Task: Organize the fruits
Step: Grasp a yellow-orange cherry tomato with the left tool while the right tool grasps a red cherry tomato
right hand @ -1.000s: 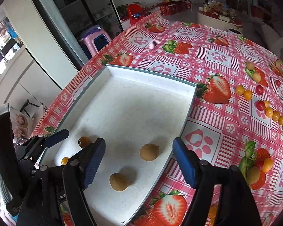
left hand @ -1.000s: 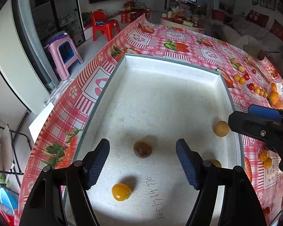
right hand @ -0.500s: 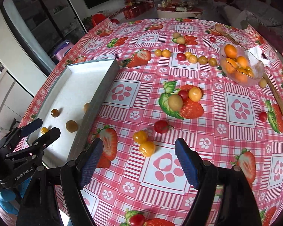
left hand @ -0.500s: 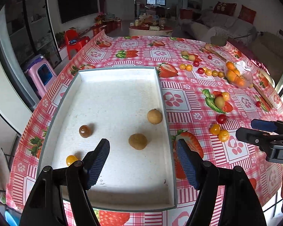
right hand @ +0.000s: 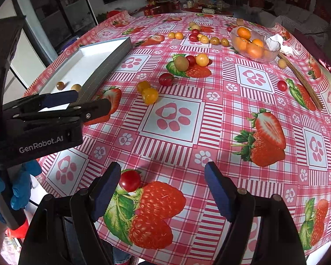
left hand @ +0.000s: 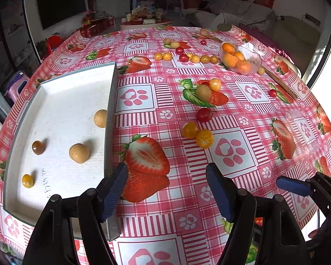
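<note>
A white tray (left hand: 55,101) lies at the table's left and holds several small fruits, among them two tan ones (left hand: 79,153). Loose fruits lie on the strawberry-print cloth: two yellow tomatoes (left hand: 204,138), a red one (left hand: 204,114) and a kiwi (left hand: 203,92). My left gripper (left hand: 166,190) is open and empty, above the cloth beside the tray's right wall. My right gripper (right hand: 162,190) is open and empty near the table's front edge, with a red cherry tomato (right hand: 129,180) by its left finger. The tray (right hand: 99,64) and the yellow tomatoes (right hand: 150,96) also show in the right wrist view.
A glass bowl of oranges (left hand: 240,60) stands at the back right, with a row of small tomatoes (left hand: 187,57) to its left. A wooden stick (left hand: 280,84) lies beside the bowl. The left gripper's body (right hand: 44,119) shows at the left of the right wrist view.
Both grippers have swung right, away from over the tray and out over the cloth with the loose fruits. Both stay open and empty.
</note>
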Demonstrator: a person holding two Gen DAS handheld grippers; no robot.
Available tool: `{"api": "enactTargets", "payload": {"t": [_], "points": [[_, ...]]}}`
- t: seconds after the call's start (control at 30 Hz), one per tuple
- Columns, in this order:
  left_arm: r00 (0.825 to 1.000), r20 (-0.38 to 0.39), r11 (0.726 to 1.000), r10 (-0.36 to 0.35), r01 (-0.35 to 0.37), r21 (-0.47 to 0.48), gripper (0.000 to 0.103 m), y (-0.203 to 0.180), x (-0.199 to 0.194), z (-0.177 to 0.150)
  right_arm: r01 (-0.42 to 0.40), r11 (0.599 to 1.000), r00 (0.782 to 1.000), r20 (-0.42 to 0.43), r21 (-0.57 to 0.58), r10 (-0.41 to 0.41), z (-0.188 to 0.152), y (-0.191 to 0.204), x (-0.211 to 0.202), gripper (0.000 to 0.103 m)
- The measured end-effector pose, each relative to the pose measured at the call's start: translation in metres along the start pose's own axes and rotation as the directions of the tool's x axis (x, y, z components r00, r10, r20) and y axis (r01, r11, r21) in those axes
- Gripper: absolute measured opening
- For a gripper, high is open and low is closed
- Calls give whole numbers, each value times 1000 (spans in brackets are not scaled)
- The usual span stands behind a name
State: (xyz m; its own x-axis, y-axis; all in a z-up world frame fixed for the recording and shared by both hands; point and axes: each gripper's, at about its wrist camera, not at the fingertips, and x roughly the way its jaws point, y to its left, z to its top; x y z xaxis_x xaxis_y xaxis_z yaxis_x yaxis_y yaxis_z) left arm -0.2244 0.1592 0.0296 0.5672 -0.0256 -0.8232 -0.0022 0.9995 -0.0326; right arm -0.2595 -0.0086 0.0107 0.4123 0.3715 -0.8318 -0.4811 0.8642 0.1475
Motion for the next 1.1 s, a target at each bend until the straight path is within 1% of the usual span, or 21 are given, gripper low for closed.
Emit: {"api": "enactTargets", "payload": {"t": [0.13,0.23,0.37,0.4,0.43,0.47,0.5,0.6,0.67,0.7,0.73,0.77,0.8,0.83,0.87,0.9,0.93,0.97,1.0,1.03,1.1], "points": [[1000,-28,1000,-9,9,2,74,-10,17,6,-9,999,1000,-3,-32,9,-12,13,8,81],[999,-48,1000,-17,17,-3,74,-14,26,11,31,996,999,35,-78,-28,-19,22,11,81],[998,-60,1000,-31,31,-1,74,-20,33,18,45,996,997,66,-74,-40,-22,25,12,87],[998,-61,1000,-27,27,5,74,-22,34,20,47,997,997,70,-68,-42,-22,25,12,96],[998,-64,1000,-23,23,11,74,-24,36,20,58,996,997,61,-61,-54,-23,24,14,103],[997,-68,1000,-21,23,15,74,-25,37,21,84,995,996,43,-56,-82,-23,24,18,103],[997,-74,1000,-20,22,18,74,-26,40,22,109,990,993,60,-86,-104,-24,28,19,103],[996,-86,1000,-21,23,16,74,-29,44,23,106,990,991,93,-92,-97,-29,28,17,103],[995,-95,1000,-20,21,9,73,-29,47,24,100,991,992,80,-91,-93,-29,28,15,103],[995,-98,1000,-23,23,5,64,-30,48,25,103,990,993,71,-92,-97,-27,29,15,103],[995,-97,1000,-11,12,9,60,-31,49,26,103,991,993,68,-87,-97,-27,29,15,103],[995,-97,1000,-1,3,17,55,-33,49,27,100,991,993,71,-83,-94,-26,30,15,100],[995,-98,1000,-4,6,19,48,-33,49,28,97,992,993,79,-85,-90,-25,30,15,93],[995,-98,1000,-10,12,19,45,-34,49,29,99,991,992,87,-92,-91,-24,30,14,88],[995,-98,1000,-5,7,20,37,-34,49,29,91,991,992,97,-101,-82,-23,31,12,75],[995,-96,1000,3,-1,22,33,-35,49,30,87,990,992,103,-110,-76,-23,33,11,63],[996,-92,1000,1,1,20,30,-34,49,29,82,989,992,105,-119,-70,-23,35,10,57],[996,-87,1000,-2,4,17,23,-34,48,29,79,989,992,106,-128,-66,-23,37,9,42],[997,-82,1000,-4,5,13,23,-33,48,28,75,988,992,107,-134,-61,-24,39,9,28],[997,-78,1000,-8,9,7,23,-31,47,27,71,988,993,105,-134,-57,-23,40,8,22],[997,-69,1000,-18,18,-5,23,-27,43,23,51,992,995,95,-118,-40,-23,36,6,22]]}}
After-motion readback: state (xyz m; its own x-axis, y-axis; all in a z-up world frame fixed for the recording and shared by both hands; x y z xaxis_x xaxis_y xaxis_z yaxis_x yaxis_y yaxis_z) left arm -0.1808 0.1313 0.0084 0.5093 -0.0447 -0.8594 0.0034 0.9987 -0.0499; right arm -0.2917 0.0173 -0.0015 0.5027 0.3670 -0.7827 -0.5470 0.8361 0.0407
